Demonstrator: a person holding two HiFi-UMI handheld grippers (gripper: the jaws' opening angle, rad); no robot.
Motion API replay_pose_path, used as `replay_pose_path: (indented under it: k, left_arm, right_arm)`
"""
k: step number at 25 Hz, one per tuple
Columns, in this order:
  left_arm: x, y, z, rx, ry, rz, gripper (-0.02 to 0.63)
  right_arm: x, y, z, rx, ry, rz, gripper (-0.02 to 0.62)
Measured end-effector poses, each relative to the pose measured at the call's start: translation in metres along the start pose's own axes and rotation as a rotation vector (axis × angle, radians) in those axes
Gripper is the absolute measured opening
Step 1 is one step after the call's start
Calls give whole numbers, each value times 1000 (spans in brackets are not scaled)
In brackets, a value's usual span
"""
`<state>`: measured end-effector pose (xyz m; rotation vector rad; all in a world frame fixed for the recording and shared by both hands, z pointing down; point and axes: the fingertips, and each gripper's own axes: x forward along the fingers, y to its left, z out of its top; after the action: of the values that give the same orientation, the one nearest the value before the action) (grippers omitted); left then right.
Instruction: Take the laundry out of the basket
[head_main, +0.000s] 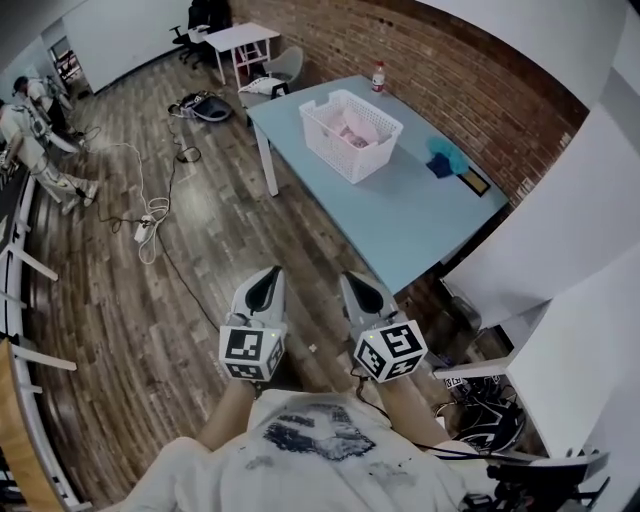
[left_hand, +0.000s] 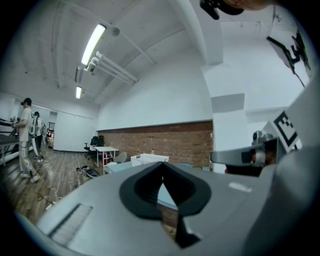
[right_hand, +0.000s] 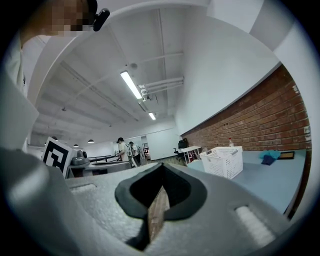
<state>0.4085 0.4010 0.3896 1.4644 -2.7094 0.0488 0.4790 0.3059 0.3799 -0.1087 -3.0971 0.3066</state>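
Left gripper: the left gripper (head_main: 267, 274) sits at lower centre of the head view, held level and aimed toward the worktop (head_main: 405, 215).
Left fingers: its fingers (left_hand: 136, 192) meet at the tips, closed on nothing; only a thin wedge of background shows below where they touch.
Right gripper: the right gripper (head_main: 353, 281) lies just beside the left one, slightly to its right, and points the same way.
Right fingers: closed tip to tip with nothing between them, as the right gripper view shows.
Laundry: the pink laundry (head_main: 355, 127) lies bundled inside the basket (head_main: 328, 148), at upper centre of the head view.
Basket: white and slatted, it stands upright on the far half of the light blue worktop. In the right gripper view it appears right of centre, above and to the right of the closed fingertips. In the left gripper view it is small, just above the tips.
Laundry relative to fingers: well apart. A strip of wooden floor (head_main: 200, 270) and a stretch of bare worktop lie between both grippers and the basket, and neither gripper touches either one.
Other things on the worktop: a teal cloth (head_main: 447, 156) near the right edge, and a bottle (head_main: 378, 76) at the far end beside the brick wall (head_main: 460, 70).
Room: cables trail over the floor at left, and people (head_main: 28, 118) stand at the upper left.
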Motion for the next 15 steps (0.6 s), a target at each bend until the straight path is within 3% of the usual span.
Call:
replay_pose_path:
  k: [15]
  left_arm:
    - [193,205,9,0,38,-190,-9]
  right_arm:
    - [261,-59,11,35,8,-197,-3]
